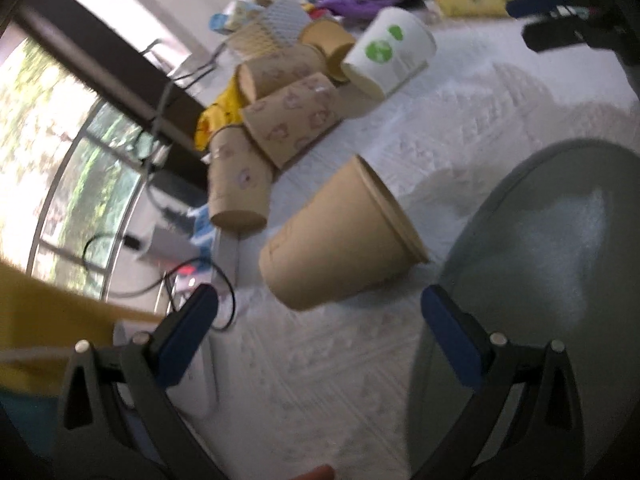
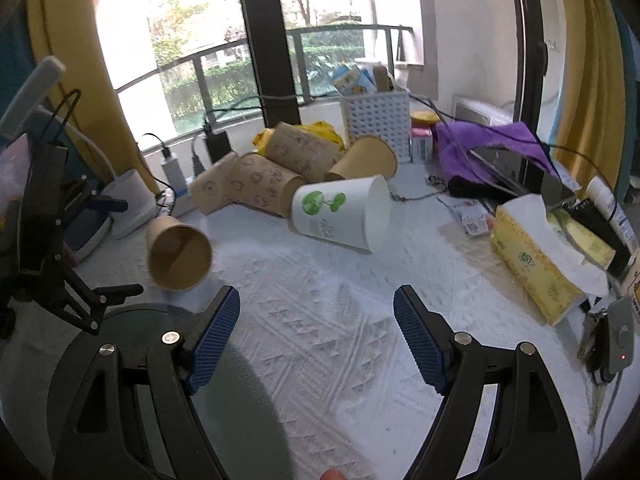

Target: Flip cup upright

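A plain brown paper cup [image 1: 340, 236] lies on its side on the white cloth, its mouth toward the grey plate. It also shows in the right wrist view [image 2: 179, 253], mouth facing the camera. My left gripper [image 1: 320, 304] is open and empty, its jaws wide apart just short of the cup's base. It shows at the left edge of the right wrist view [image 2: 118, 246]. My right gripper [image 2: 316, 306] is open and empty above the cloth, to the right of the cup.
A pile of tipped cups lies behind: several printed brown ones [image 2: 256, 184], a plain brown one [image 2: 366, 158] and a white cup with green print [image 2: 342, 212]. A grey plate [image 1: 540, 280] lies close by. A tissue box [image 2: 536, 260], white basket [image 2: 376, 120] and purple cloth [image 2: 488, 140] stand right.
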`<state>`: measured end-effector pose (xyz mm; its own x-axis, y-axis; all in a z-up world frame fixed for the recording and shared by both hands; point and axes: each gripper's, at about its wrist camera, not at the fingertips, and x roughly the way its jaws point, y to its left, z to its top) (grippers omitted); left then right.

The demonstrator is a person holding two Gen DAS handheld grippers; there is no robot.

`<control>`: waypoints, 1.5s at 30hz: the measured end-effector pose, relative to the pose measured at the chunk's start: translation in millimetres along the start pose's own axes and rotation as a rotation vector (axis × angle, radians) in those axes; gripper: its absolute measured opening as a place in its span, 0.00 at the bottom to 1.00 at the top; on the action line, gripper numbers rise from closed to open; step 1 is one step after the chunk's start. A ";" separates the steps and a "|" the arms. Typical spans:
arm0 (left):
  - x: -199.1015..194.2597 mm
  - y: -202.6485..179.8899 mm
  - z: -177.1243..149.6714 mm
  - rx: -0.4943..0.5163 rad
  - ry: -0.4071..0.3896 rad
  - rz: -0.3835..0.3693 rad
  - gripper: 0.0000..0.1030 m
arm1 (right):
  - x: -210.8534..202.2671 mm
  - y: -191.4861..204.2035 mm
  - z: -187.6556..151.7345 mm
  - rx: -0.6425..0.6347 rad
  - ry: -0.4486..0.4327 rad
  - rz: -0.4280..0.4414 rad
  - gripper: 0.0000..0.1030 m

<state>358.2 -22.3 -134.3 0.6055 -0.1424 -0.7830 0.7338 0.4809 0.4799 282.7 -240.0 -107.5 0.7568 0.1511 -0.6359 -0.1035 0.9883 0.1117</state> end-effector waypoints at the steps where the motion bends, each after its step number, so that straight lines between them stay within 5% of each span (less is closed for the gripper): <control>1: 4.6 1.8 2.2 0.024 0.005 -0.014 0.98 | 3.3 -2.2 0.1 0.006 0.004 -0.003 0.79; 4: 13.5 5.4 9.0 0.086 0.011 -0.058 0.89 | 8.1 -3.8 1.7 0.015 0.010 -0.007 0.79; 11: 22.8 -3.7 33.9 0.246 -0.008 -0.131 0.88 | 16.0 -11.3 1.8 0.032 0.018 -0.012 0.79; 14: 31.4 -5.6 45.8 0.268 0.003 -0.141 0.78 | 17.0 -15.4 1.7 0.041 0.017 -0.014 0.79; 22: 32.8 -1.6 51.1 0.236 0.002 -0.145 0.74 | 13.0 -22.4 0.9 0.055 0.005 -0.013 0.79; 31: 7.5 22.9 51.8 -0.071 -0.032 -0.235 0.74 | -0.6 -18.8 -0.7 0.048 -0.019 0.011 0.80; 45: -114.1 4.9 33.5 -0.555 -0.340 -0.437 0.74 | -52.1 14.8 -15.6 -0.046 -0.084 0.224 0.79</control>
<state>303.1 -32.7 -29.3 0.4238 -0.6328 -0.6481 0.7205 0.6691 -0.1822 231.7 -232.9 -84.6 0.7624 0.3667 -0.5332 -0.3031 0.9303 0.2065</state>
